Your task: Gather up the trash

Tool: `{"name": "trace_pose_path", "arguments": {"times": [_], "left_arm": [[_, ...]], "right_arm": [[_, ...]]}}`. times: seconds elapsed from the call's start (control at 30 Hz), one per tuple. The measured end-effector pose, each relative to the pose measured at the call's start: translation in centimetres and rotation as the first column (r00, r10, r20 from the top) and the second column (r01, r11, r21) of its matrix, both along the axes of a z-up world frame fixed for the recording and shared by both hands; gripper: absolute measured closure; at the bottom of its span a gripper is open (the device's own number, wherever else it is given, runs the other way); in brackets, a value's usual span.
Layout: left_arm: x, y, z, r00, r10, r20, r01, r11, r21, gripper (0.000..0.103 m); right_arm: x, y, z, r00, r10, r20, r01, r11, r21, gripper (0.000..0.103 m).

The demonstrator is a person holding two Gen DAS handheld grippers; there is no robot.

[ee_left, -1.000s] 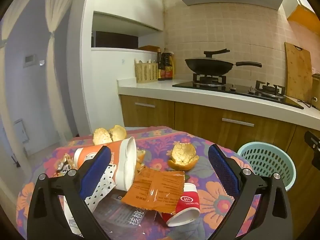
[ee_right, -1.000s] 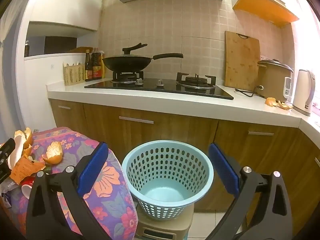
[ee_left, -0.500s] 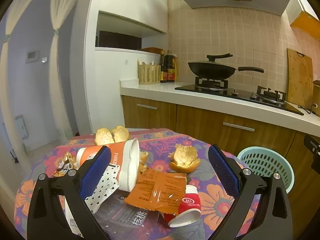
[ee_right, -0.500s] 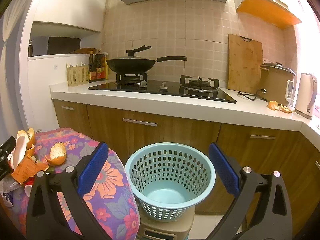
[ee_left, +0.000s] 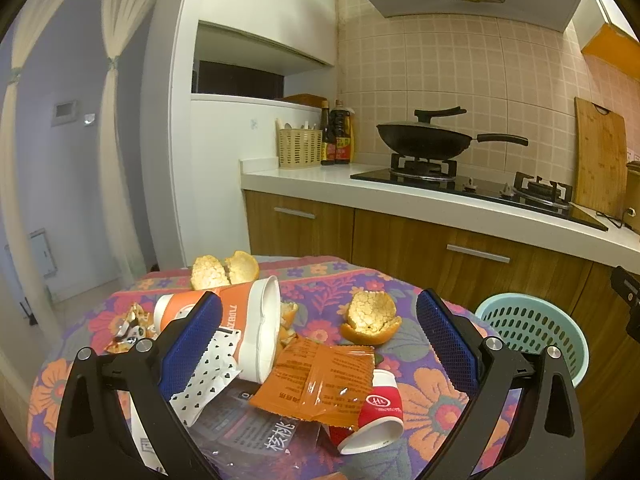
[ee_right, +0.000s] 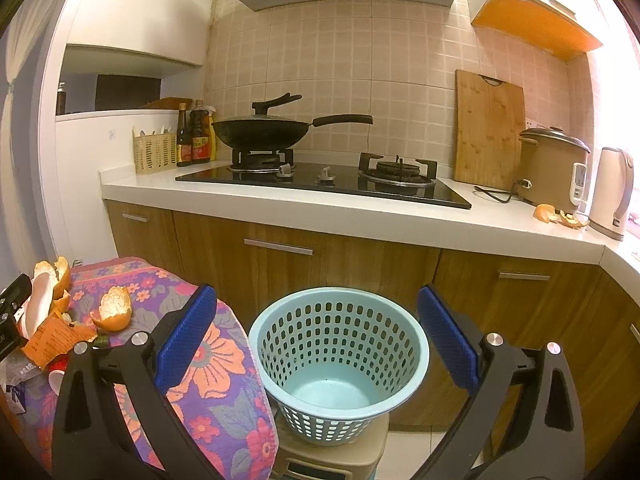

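Left gripper (ee_left: 318, 340): I am holding it wide apart and empty, hovering above the litter on the floral-cloth tabletop (ee_left: 436, 396).
Right gripper (ee_right: 316, 334): I am keeping it spread just as wide, gripping nothing, looking down into the pale blue perforated plastic basket (ee_right: 340, 360).
Trash heap: it is lying straight ahead and below my left gripper, between its fingers in view: a crumpled orange foil snack wrapper (ee_left: 320, 380) draped over a small red-and-white paper cup (ee_left: 378, 420), with a large orange-and-white paper cup (ee_left: 240, 320) tipped on its side to the left.
Orange peel half (ee_left: 370, 318): sitting just beyond the wrapper, apart from it.
Wrapper axis: running roughly left to right, across my jaw line.
Nearer hand: I am judging the left; the right is well off, over the basket.
Basket bearing: to the right of the tabletop, low beside it, seemingly empty.
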State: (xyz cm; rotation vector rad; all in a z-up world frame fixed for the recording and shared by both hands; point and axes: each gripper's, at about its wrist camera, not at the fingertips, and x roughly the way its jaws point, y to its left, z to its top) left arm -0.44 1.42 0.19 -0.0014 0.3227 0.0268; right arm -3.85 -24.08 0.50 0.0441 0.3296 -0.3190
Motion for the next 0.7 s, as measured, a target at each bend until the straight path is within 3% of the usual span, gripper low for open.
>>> {"name": "trace_pose_path", "arguments": {"times": [0.7], "left_arm": [[0.35, 0.1, -0.12, 1.0, 0.022, -0.004, -0.022, 1.0, 0.01, 0.008]], "right_arm": [[0.04, -0.81, 0.85, 1.0, -0.006, 0.014, 0.006, 1.0, 0.026, 0.008]]}}
